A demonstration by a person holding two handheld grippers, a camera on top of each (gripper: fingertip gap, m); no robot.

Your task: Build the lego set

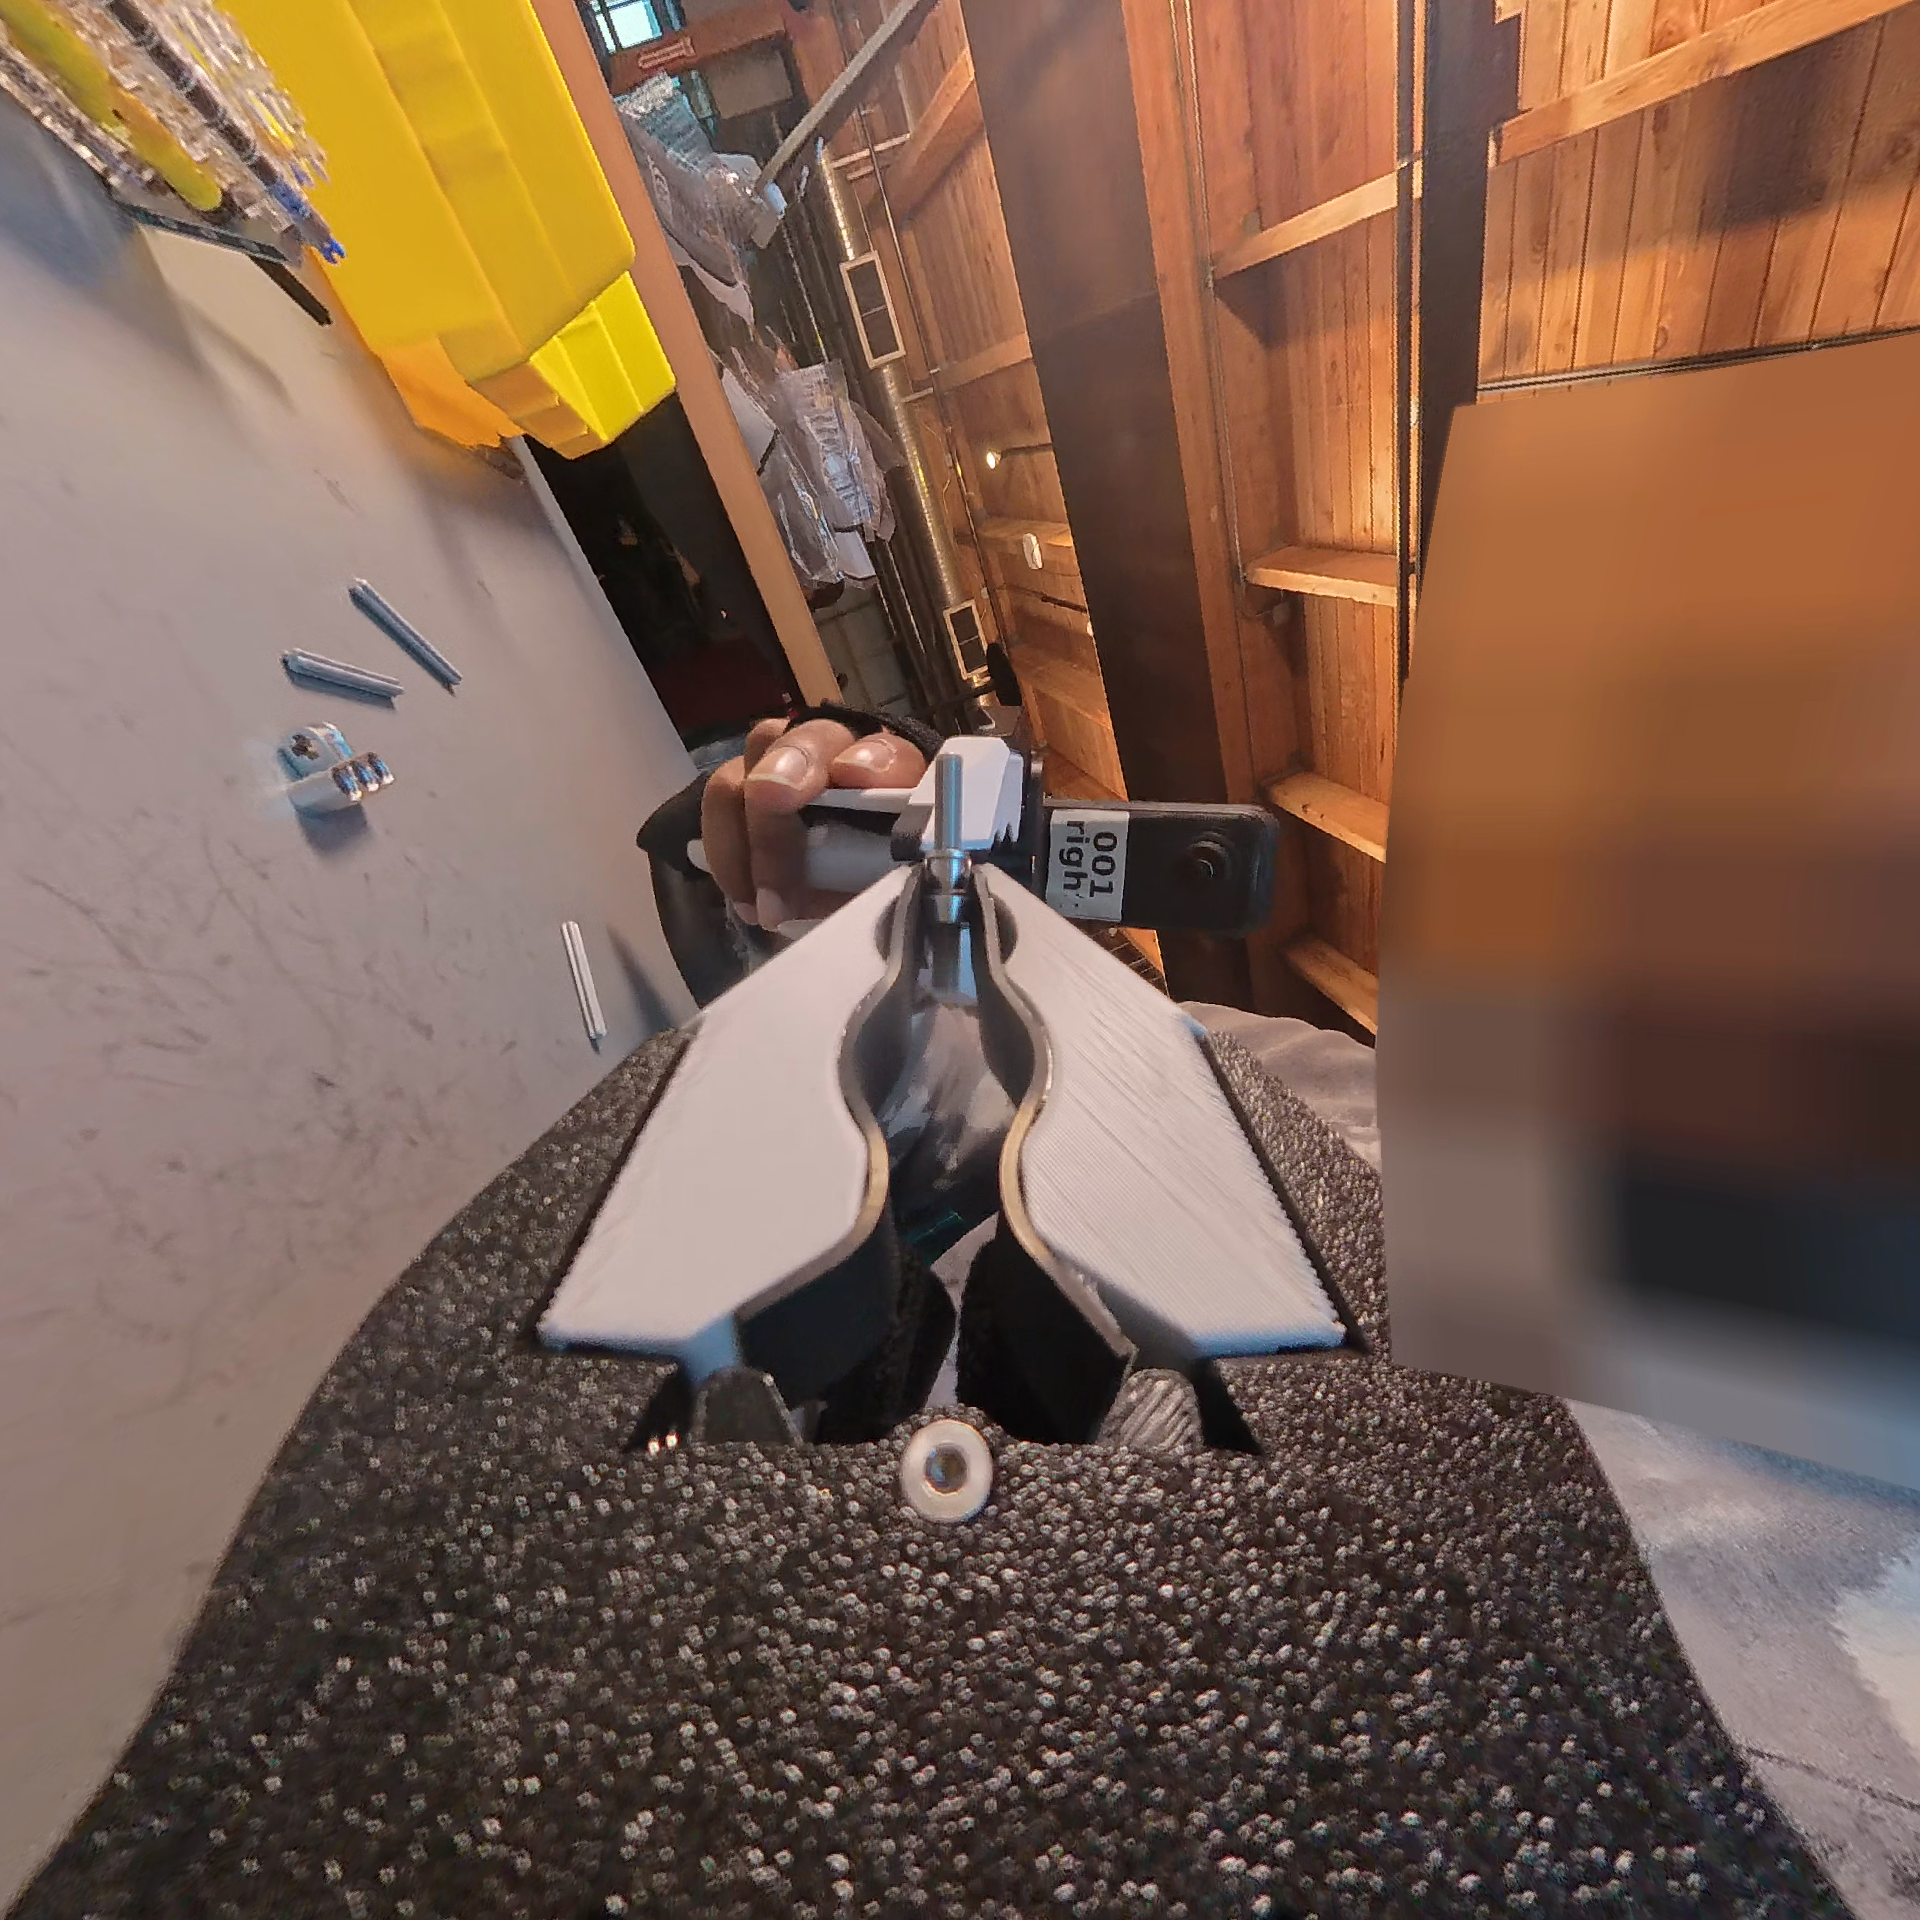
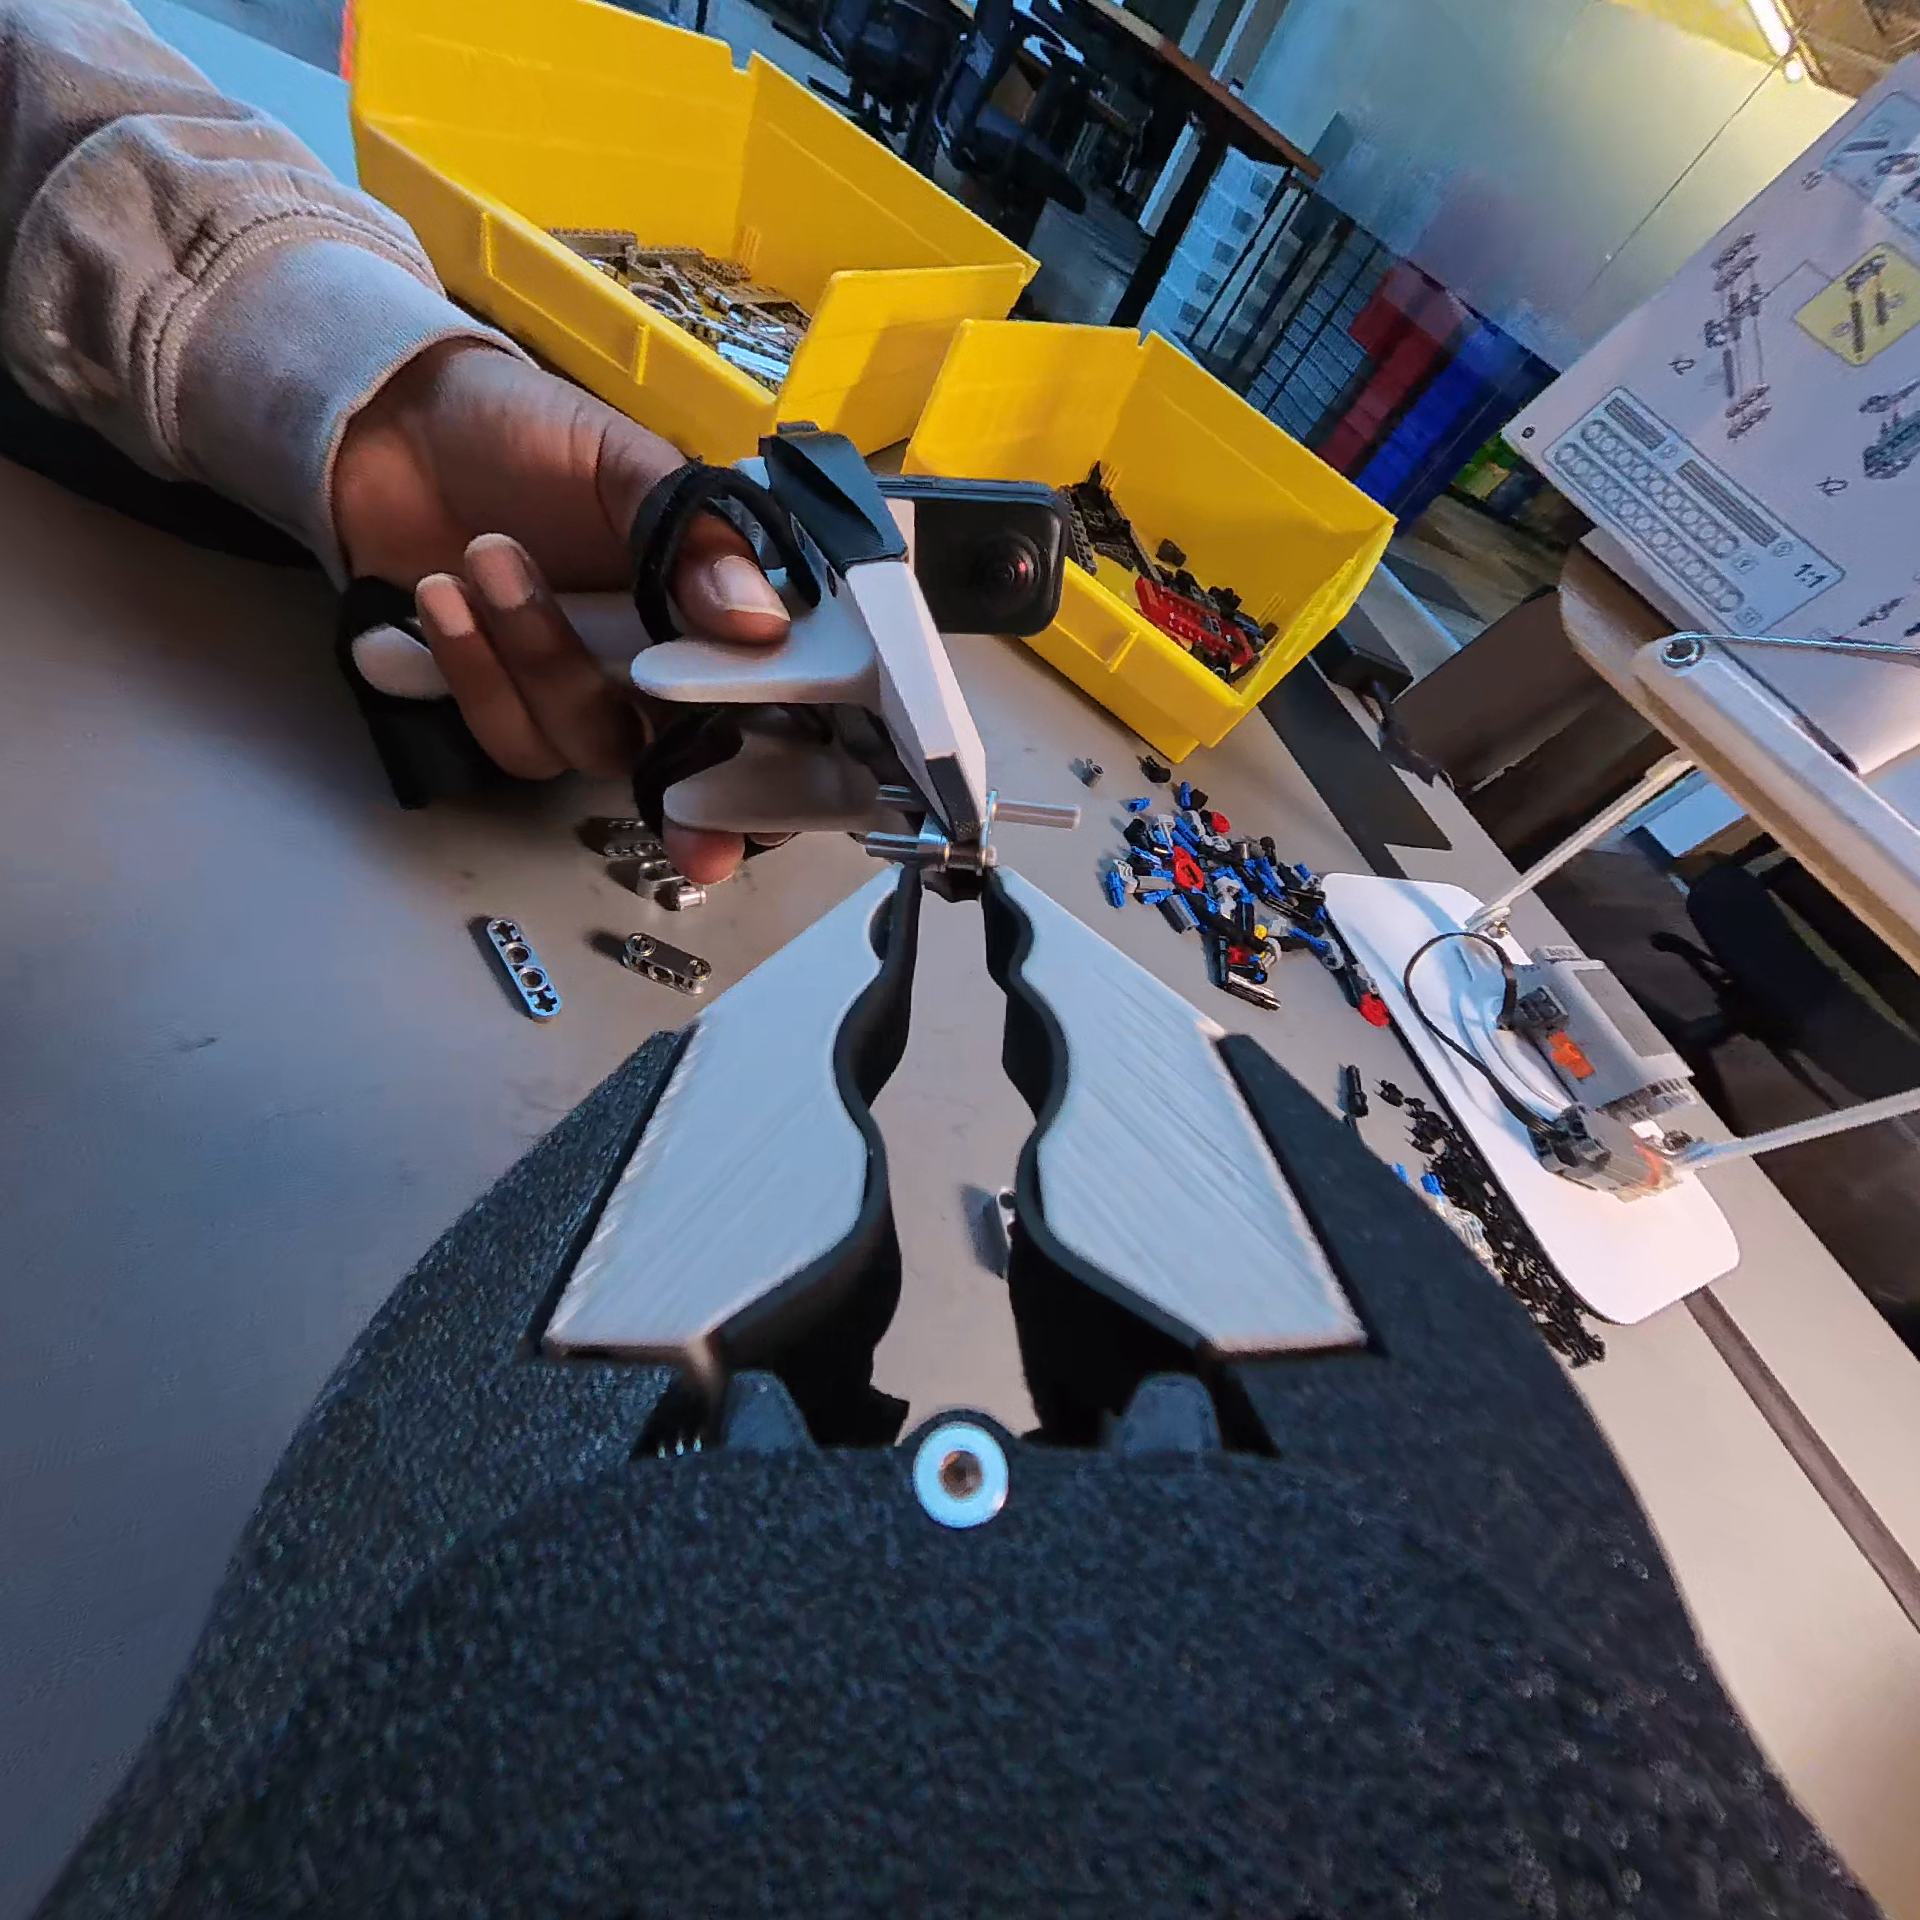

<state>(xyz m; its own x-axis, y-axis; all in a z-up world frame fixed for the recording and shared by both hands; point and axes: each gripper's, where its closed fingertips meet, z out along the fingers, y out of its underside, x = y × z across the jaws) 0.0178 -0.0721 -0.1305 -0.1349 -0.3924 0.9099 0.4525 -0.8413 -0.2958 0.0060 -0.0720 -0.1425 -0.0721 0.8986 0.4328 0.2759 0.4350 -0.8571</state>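
Note:
My left gripper is shut on a thin grey axle with a metal-grey bush on it, held above the table. My right gripper meets it tip to tip. Its jaws are closed at the middle of the same axle, with a small dark piece between them. In the right wrist view the left gripper comes in from the upper left, held by a hand in a grey sleeve. In the left wrist view the right gripper shows behind the axle, with another hand.
Two yellow bins of building pieces stand at the back. A pile of small blue, black and red pins, grey beams and loose axles lie on the table. A white stand base carries a wired grey motor under an instruction sheet. Less than 4 cm separates the two grippers' tips.

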